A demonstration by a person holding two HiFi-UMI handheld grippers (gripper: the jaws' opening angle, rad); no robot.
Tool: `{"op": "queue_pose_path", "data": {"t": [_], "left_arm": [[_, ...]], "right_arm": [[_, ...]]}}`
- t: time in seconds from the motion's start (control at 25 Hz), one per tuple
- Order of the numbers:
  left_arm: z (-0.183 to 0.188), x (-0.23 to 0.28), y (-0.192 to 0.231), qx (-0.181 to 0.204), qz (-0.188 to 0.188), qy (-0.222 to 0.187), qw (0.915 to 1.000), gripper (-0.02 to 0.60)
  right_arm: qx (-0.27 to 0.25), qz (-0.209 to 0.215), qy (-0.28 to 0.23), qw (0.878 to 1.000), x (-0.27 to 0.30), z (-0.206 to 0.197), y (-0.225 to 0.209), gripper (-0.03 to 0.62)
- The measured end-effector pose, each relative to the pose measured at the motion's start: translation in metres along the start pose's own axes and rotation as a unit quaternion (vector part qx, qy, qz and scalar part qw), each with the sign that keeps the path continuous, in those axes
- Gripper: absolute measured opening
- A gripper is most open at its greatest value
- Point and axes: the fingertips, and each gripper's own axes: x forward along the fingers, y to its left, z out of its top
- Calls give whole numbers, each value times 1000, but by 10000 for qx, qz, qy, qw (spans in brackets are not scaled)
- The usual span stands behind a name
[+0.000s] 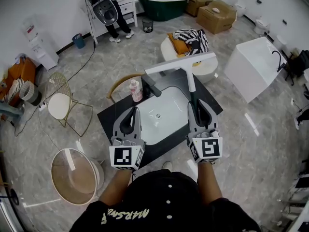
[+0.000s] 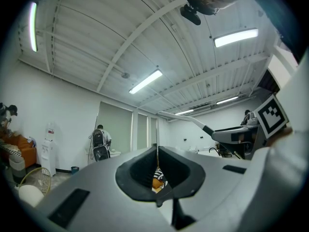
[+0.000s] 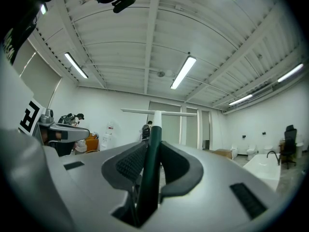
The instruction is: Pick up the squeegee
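Observation:
The squeegee has a long white blade, a white neck and a dark green handle. My right gripper is shut on the handle and holds it above the white sink basin, blade away from me. In the right gripper view the green handle runs up between the jaws to the blade. My left gripper hovers over the basin's left side, shut and holding nothing. Its jaws meet in the left gripper view, where the squeegee shows to the right.
The basin is set in a black counter with a black faucet and a pink bottle behind it. A wire chair and a round basket stand left. A white tub is right; a person stands far back.

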Motion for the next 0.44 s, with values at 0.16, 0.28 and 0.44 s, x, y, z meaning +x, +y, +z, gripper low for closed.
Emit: {"op": "queue_pose_path", "data": {"t": [0.16, 0.28, 0.44], "left_arm": [[-2, -1, -1, -23, 25, 25, 10000, 18], [-3, 1, -3, -13, 10, 10, 10000, 19], [-4, 2, -4, 18, -7, 6, 10000, 18]], "right_arm": [[4, 40, 6, 10000, -1, -1, 0, 89], [-20, 40, -4, 10000, -1, -3, -2, 89], [-77, 102, 5, 9999, 0, -5, 0, 89]]}}
